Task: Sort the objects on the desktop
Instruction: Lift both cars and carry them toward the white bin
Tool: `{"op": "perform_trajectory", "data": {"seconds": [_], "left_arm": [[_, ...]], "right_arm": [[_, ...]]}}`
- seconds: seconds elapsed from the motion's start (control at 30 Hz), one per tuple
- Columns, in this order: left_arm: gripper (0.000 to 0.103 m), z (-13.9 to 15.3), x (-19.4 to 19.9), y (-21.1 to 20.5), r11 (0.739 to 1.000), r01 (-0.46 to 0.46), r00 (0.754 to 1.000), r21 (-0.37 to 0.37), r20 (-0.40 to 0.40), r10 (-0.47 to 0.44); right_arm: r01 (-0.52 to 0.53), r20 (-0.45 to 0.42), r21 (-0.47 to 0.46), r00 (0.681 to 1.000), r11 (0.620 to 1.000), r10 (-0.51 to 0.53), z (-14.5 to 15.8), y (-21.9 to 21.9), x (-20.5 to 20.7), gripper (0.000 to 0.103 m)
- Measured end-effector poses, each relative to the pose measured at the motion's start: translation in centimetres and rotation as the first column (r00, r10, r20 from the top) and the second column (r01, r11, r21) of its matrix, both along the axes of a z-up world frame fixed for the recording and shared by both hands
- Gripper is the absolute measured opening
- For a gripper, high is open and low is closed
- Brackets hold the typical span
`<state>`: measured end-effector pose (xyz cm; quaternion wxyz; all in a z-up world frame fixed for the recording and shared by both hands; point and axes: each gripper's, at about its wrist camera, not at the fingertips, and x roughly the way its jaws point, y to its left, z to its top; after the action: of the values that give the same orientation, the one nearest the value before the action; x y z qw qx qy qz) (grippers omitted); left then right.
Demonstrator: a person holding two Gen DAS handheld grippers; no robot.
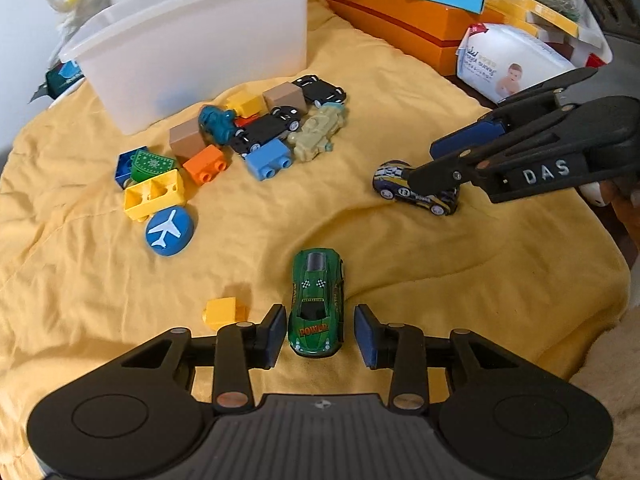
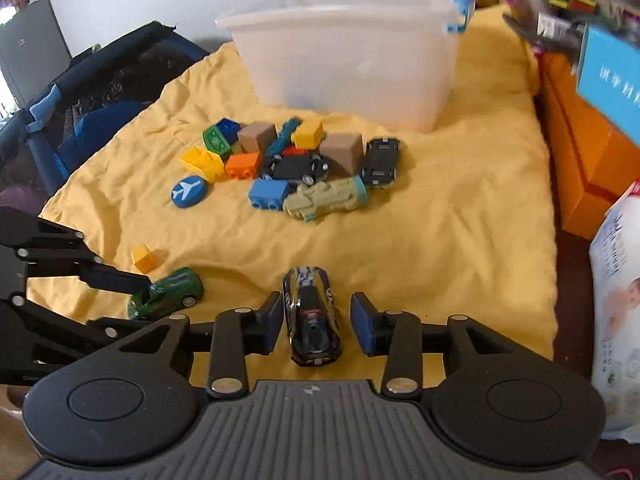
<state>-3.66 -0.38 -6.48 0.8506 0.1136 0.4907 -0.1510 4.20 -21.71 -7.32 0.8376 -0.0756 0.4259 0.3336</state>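
A green toy car (image 1: 316, 304) lies on the yellow cloth between the fingers of my left gripper (image 1: 320, 334), which is open with a gap at each pad. In the right wrist view the same green car (image 2: 168, 292) sits at the left gripper (image 2: 124, 302). A dark blue toy car (image 2: 312, 316) lies between the pads of my right gripper (image 2: 318, 326), also open, with a clear gap on its right side. From the left wrist view, this blue car (image 1: 416, 192) is partly covered by the right gripper (image 1: 420, 164). A heap of blocks and cars (image 1: 256, 136) lies before a white bin (image 1: 192, 52).
A small yellow block (image 1: 224, 312) lies left of the green car, and a blue airplane disc (image 1: 170, 231) farther left. An orange box (image 1: 400, 20) and a wipes pack (image 1: 508, 64) border the cloth on the right. A dark playpen (image 2: 100, 80) stands off the left edge.
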Motion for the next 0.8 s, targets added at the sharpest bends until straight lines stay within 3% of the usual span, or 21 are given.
{"op": "perform_trajectory", "data": {"seconds": [0.17,0.2,0.23,0.37,0.6,0.7,0.8], "left_arm": [[0.033,-0.5,0.6,0.6,0.999,0.027,0.999,-0.035,0.035,-0.026],[0.033,-0.6,0.6,0.9,0.998,0.034,0.999,-0.054,0.040,-0.032],[0.032,-0.6,0.5,1.1,0.997,0.050,0.997,-0.062,0.054,-0.047],[0.032,-0.5,0.6,2.0,0.987,0.126,0.991,-0.098,0.045,-0.123],[0.032,3.4,2.9,3.2,0.970,0.177,0.978,-0.166,0.140,-0.154],[0.032,6.8,5.1,3.9,0.969,0.161,0.960,-0.188,0.257,-0.110],[0.032,10.9,8.5,4.1,0.975,0.146,0.914,-0.170,0.399,-0.068]], "right_arm": [[0.026,0.048,-0.116,0.999,0.993,-0.020,-0.6,2.4,-0.8,0.045],[0.028,0.049,-0.137,0.999,0.990,-0.021,-1.0,2.7,-1.0,0.043],[0.034,0.054,-0.166,0.998,0.986,-0.026,-1.6,3.2,-1.1,0.034],[0.014,0.152,-0.322,0.988,0.947,0.037,-1.6,5.1,-3.2,0.033],[0.076,0.110,-0.292,0.993,0.953,-0.046,-0.3,5.6,-3.5,0.033],[0.108,0.192,-0.280,0.980,0.954,-0.054,2.7,6.1,-2.4,0.033],[0.154,0.285,-0.215,0.954,0.964,-0.089,6.7,6.5,0.1,0.033]]}}
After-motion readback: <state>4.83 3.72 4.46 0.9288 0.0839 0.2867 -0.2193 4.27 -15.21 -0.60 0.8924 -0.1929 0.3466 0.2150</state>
